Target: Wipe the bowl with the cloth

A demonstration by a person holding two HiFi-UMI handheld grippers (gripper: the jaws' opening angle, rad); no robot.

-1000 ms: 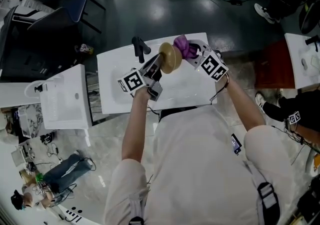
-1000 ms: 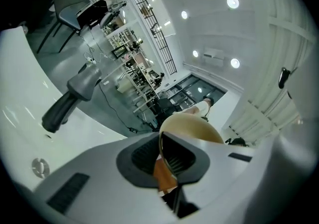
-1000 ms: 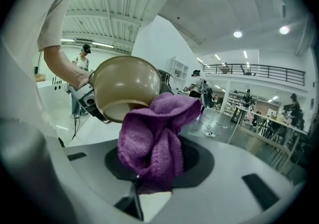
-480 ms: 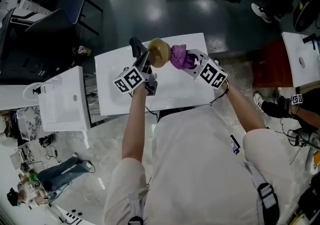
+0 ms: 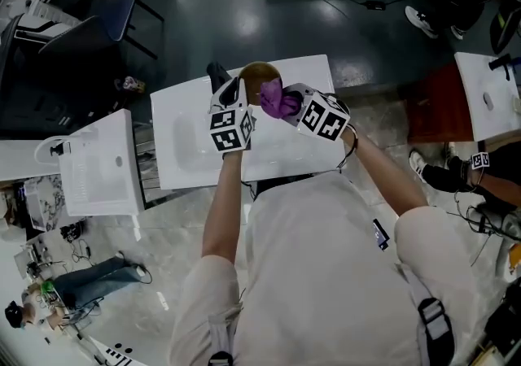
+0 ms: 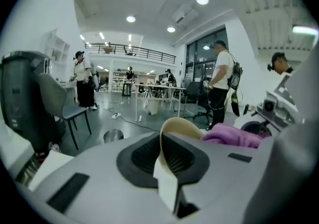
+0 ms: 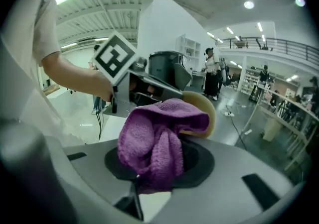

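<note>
Firstly, the left gripper has its jaws clenched on the rim of a tan bowl, which stands edge-on between the dark pads and rises beyond them. The right gripper has its jaws clamped on a purple cloth; the cloth bulges out of the jaws in a bunched wad and lies against the bowl's face, with the bowl's tan rim showing just behind it. In the right gripper view, the left gripper's marker cube and the hand holding that gripper appear directly beyond the cloth. From the head view, the two grippers meet at the bowl, left one at the left rim and right one just beside it, with the cloth between the right jaws and the bowl's darker hollow. The bowl is held up in the air, clear of the white countertop, over that countertop's far edge and just beside a black faucet. Both of the person's arms reach forward to it. A second white counter stands to the left, apart from the first, on a dark floor. In the left gripper view, several people stand in the hall behind, and a grey chair stands at the left.
</note>
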